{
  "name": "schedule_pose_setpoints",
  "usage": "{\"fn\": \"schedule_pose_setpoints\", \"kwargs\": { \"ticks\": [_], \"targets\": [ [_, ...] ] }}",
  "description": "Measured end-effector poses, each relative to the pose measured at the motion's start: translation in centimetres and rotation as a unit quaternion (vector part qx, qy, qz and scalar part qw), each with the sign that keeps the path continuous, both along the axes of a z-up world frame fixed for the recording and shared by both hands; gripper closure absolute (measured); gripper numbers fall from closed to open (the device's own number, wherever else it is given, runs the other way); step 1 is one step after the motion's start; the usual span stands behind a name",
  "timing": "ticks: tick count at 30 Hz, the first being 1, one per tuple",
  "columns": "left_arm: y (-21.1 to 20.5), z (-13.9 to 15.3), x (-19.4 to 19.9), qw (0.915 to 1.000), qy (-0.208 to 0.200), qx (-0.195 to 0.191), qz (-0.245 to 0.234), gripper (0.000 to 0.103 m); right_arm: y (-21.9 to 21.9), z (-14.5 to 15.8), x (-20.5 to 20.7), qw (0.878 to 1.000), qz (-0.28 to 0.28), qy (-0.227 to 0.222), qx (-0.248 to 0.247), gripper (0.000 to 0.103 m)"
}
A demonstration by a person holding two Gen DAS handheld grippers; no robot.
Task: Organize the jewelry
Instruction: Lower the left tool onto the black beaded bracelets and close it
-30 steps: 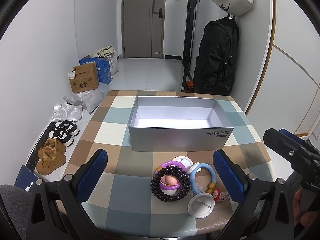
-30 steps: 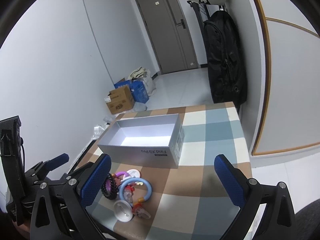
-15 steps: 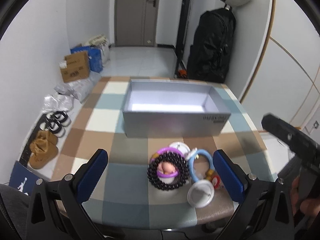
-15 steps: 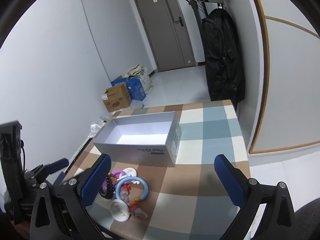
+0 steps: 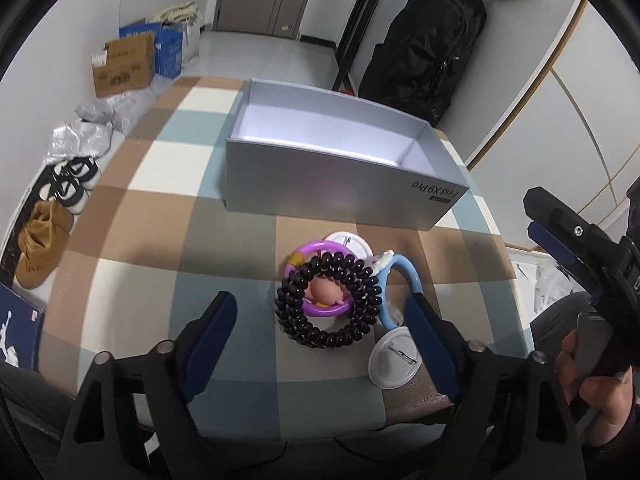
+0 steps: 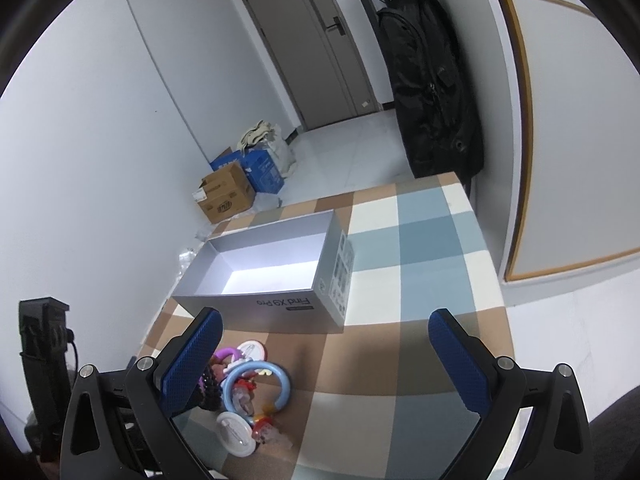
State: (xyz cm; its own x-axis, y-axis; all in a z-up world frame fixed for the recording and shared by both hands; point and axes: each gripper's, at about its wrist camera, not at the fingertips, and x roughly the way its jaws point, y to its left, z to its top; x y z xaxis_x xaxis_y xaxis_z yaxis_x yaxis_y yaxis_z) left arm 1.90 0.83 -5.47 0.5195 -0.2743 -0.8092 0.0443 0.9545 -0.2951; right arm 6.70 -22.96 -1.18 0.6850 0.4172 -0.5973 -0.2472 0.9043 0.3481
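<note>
We see the checked bench (image 5: 168, 240) filling more of the left view than it did a second ago, because our left tongs (image 5: 320, 320) have tipped downward and moved in over the near edge. Beyond both tongs sits the open grey box (image 5: 340, 196), nothing in it that we can see, and it has not moved. Where the box used to sit straight ahead of the left tongs, the pile of jewelry now does.

The pile lies between the left tongs' spread blue pads, a black bead bracelet (image 5: 330, 300) on top, over a purple ring (image 5: 320, 250), with a light blue ring (image 5: 404, 276) toward the right pad and a white round badge (image 5: 394, 356) just in front of that pad. Nothing is gripped: the left tongs are open and astride the pile without touching it, as far as we can tell.

Our right tongs (image 6: 324, 356) also stand wide apart, holding nothing, with the pile by their left pad. We judge that the first pick is being lined up, most likely the bracelet.
</note>
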Motion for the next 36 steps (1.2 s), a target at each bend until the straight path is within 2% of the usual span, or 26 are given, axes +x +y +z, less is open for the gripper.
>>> {"fn": "schedule_pose_setpoints", "kwargs": {
  "ticks": [2,3,6,10,18,22,30,34,36],
  "targets": [
    [-0.2,0.0,0.2,1.0,0.002,-0.003,-0.002,0.025,0.1,-0.1,0.1,1.0,0.003,0.002,0.0,0.0],
    [-0.2,0.0,0.3,1.0,0.001,0.0,-0.002,0.029,0.2,-0.1,0.2,1.0,0.004,0.002,-0.001,0.0],
    [-0.2,-0.3,0.5,0.9999,0.008,-0.001,-0.007,0.051,0.3,-0.2,0.4,1.0,0.006,0.003,-0.002,0.0],
    [0.3,0.0,0.2,1.0,0.003,-0.006,-0.002,0.06,0.1,-0.3,0.6,1.0,0.005,0.006,0.001,0.0],
    [0.9,0.1,0.4,0.9998,0.005,-0.016,0.01,0.064,0.1,-0.1,0.1,1.0,0.004,0.003,-0.003,0.0],
    [1.6,0.8,0.5,0.9991,-0.004,-0.037,0.017,0.064,0.4,0.0,0.0,1.0,0.009,-0.002,-0.012,0.0],
    [4.2,2.3,0.6,0.9947,-0.031,-0.081,0.055,0.064,2.4,0.3,-0.8,0.997,0.069,-0.008,-0.016,0.0],
    [5.7,2.9,0.8,0.992,-0.049,-0.087,0.077,0.064,3.9,0.4,-1.4,0.994,0.106,-0.01,-0.018,0.0],
    [6.3,3.1,0.7,0.9909,-0.055,-0.088,0.085,0.064,4.7,0.4,-1.5,0.992,0.124,-0.009,-0.02,0.003]
  ]
}}
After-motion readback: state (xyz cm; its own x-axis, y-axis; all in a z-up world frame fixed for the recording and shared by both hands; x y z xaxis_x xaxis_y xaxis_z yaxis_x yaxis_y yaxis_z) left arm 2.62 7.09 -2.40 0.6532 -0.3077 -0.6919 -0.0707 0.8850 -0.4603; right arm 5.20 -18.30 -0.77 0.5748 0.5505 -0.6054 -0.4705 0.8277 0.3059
